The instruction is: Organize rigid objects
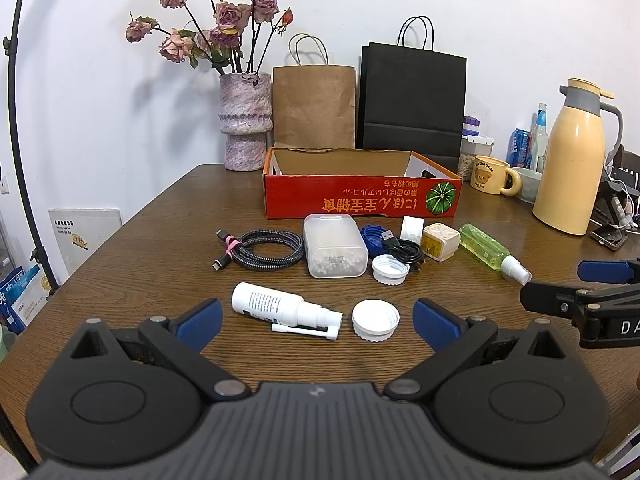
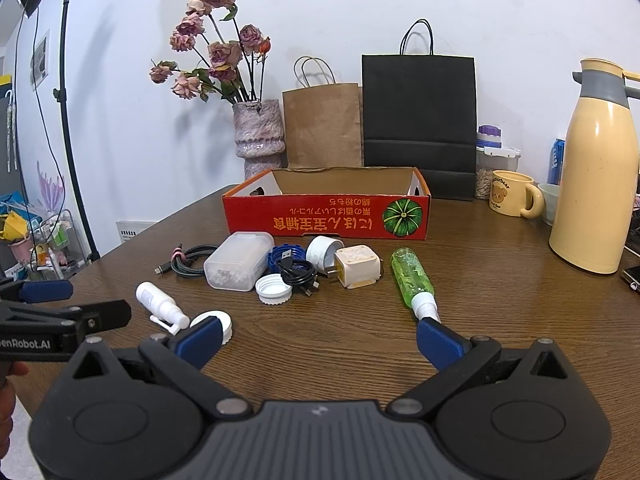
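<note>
An open red cardboard box stands at the back of the wooden table. In front of it lie a clear plastic case, a braided cable, a black USB cable, a cream plug cube, a green spray bottle, two white caps and a white spray bottle. My left gripper is open and empty, just short of the white bottle and cap. My right gripper is open and empty, its right finger near the green bottle's nozzle.
A vase of dried roses, a brown paper bag and a black paper bag stand behind the box. A yellow thermos, a bear mug, jars and cans crowd the right. A light stand is at the left.
</note>
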`<state>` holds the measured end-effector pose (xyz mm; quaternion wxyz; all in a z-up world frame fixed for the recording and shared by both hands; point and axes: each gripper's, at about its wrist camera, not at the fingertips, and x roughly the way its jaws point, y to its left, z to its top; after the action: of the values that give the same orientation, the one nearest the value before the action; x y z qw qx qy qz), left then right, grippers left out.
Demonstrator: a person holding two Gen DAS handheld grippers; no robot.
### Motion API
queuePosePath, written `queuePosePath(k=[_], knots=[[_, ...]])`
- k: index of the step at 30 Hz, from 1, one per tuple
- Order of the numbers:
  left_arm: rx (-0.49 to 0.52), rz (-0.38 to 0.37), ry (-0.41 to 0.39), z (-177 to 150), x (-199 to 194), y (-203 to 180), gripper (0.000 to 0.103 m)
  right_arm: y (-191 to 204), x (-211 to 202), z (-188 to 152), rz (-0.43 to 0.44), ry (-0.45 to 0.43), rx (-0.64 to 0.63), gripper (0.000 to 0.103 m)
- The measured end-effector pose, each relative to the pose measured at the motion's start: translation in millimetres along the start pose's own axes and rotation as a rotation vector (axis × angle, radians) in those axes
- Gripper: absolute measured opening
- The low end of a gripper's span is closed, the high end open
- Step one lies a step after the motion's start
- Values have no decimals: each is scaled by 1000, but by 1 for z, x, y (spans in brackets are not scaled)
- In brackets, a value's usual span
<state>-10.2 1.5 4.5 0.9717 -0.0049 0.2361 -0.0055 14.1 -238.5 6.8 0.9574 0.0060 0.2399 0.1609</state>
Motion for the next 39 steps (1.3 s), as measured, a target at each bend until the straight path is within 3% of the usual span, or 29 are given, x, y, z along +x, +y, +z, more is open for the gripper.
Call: queuePosePath(k=[24, 39], knots=[[0, -3, 7, -1, 1, -1, 103, 0, 1, 0, -2, 5, 0, 103], [48, -1, 55, 4, 35, 4, 103, -9, 22, 0, -37, 46, -1, 103]])
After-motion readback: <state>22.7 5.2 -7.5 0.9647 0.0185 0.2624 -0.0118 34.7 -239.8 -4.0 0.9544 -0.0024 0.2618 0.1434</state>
